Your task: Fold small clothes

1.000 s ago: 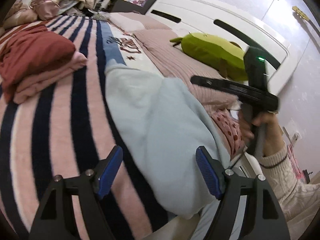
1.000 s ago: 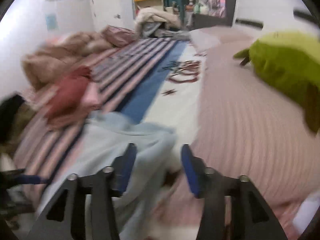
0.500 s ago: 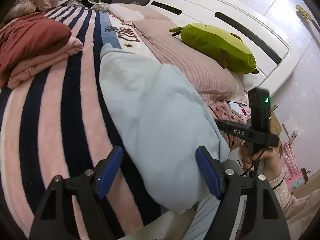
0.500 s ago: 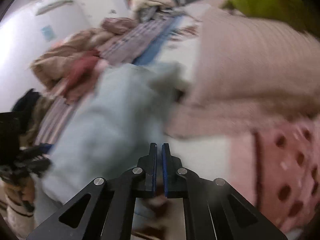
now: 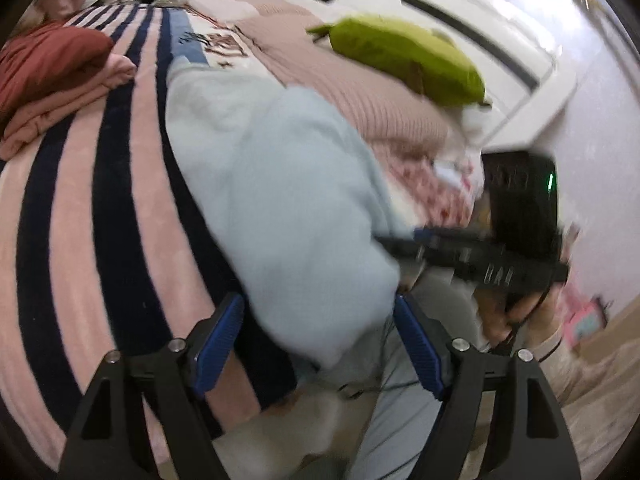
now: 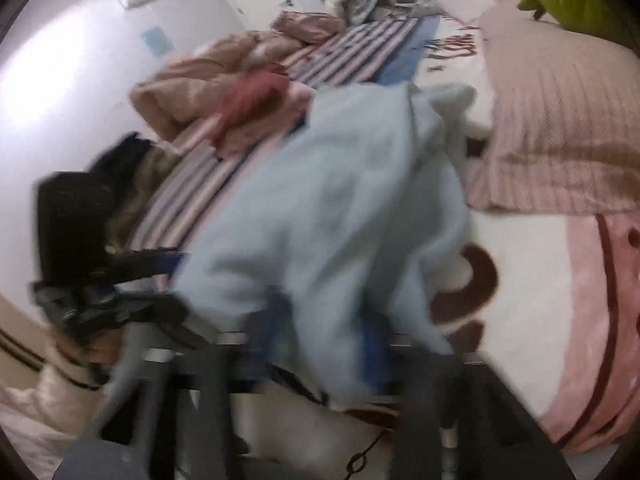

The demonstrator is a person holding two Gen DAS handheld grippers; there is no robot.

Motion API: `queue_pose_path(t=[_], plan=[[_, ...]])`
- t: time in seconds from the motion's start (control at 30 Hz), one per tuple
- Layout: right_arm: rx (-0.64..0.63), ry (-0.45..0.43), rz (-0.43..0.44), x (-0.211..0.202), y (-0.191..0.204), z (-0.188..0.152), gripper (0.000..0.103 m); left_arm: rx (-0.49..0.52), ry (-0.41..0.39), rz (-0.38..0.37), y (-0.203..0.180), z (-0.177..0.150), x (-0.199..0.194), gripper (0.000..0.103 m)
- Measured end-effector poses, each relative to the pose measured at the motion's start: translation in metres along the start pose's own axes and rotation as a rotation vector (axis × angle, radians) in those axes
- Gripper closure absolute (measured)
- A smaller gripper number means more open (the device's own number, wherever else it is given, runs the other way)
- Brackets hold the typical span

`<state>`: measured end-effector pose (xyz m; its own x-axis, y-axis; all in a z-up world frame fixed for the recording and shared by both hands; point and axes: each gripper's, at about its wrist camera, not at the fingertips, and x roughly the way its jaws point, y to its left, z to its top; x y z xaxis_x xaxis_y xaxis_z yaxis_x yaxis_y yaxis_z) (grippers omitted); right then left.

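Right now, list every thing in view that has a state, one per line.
left gripper: fingers open, straddling the garment's near edge.
right gripper: blurred, grip unclear.
light blue garment: spread lengthwise, unfolded.
red and pink clothes: folded, stacked.
green plush: lying on pink pillow.

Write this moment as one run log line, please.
left gripper: open, at hem | right gripper: blurred, state unclear | light blue garment: on striped blanket, unfolded

Green plush toy [image 5: 404, 60] on ribbed pink pillow [image 5: 372, 108]; striped blanket [image 5: 80, 208] beneath.
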<state>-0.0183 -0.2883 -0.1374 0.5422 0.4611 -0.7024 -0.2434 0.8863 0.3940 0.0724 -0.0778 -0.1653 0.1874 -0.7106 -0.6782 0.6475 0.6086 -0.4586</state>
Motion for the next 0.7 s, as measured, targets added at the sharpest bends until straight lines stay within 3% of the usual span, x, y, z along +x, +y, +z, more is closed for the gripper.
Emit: queue_pose_path(t=[0.03,0.1,0.27,0.37,0.63,0.7], plan=[[0.039,-0.016,0.022,-0.005,-0.007,-0.002,0.094,0.016,0.004,0.020,-0.002,-0.002,0.000,0.028],[0.078,-0.036,0.022,-0.015,-0.013,-0.006,0.094,0.033,-0.002,0.100,-0.004,-0.004,0.000,0.028],[0.094,-0.033,-0.055,-0.020,-0.023,-0.015,0.094,0.065,0.010,0.123,-0.011,-0.006,0.003,0.028],[0.137,-0.051,0.002,-0.027,-0.028,-0.016,0.092,0.120,0.012,0.203,-0.021,-0.005,0.007,0.028],[0.117,-0.069,0.011,-0.034,-0.021,-0.010,0.086,0.267,-0.126,0.382,-0.059,0.007,0.009,0.026],[0.123,-0.077,0.018,-0.037,-0.022,-0.012,0.086,0.265,-0.193,0.356,-0.057,0.006,-0.002,0.040]])
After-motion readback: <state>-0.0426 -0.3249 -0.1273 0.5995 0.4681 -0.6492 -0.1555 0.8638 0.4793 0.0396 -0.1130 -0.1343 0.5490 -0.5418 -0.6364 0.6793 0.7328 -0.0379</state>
